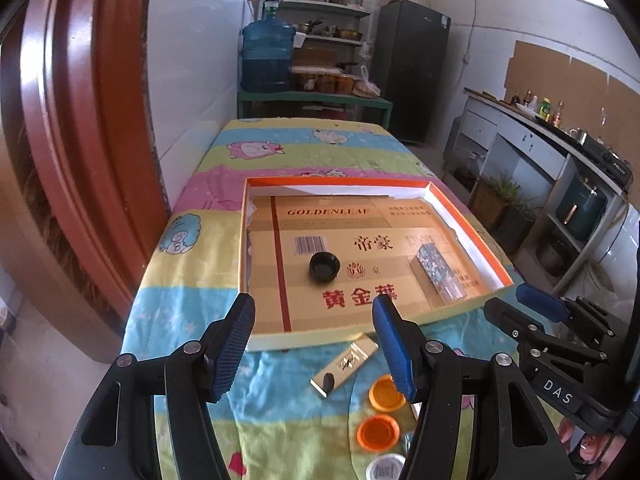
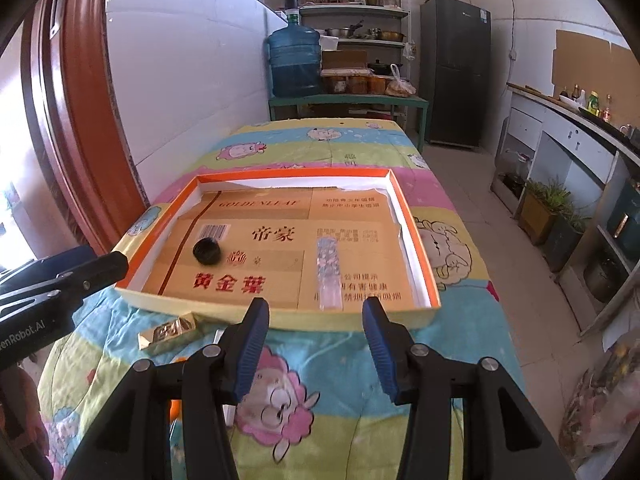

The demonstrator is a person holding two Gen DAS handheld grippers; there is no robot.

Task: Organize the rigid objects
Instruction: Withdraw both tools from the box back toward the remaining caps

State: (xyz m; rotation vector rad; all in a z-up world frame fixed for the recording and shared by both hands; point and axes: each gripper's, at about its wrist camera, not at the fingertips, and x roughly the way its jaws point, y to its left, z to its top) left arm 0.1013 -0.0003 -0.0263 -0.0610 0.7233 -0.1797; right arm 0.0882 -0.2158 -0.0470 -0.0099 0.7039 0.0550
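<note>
A shallow tray (image 1: 472, 232) with orange rims sits in the middle of the tabletop (image 1: 192, 280), which is covered by a cartoon-print cloth. Inside it, a black cap (image 1: 324, 267) lies near the centre and a patterned box (image 1: 440, 276) lies toward 3 o'clock, well apart from each other, with bare cardboard floor between them and along the far wall. The tray's near edge runs just beyond both grippers.

The left gripper (image 1: 314, 344) hovers over the near edge, jaws wide apart and holding nothing. Below it on the cloth, outside the tray, a gold bar (image 1: 346, 364) lies at an angle just beside the tray's near wall; two orange lids (image 1: 386, 394) sit at 5 o'clock of it, close together, and a white lid (image 1: 386, 468) shows at the bottom edge.

The right gripper (image 2: 316, 344) also stands open and empty, over open cloth short of the tray's near wall. The gold bar lies at its 9 o'clock.
</note>
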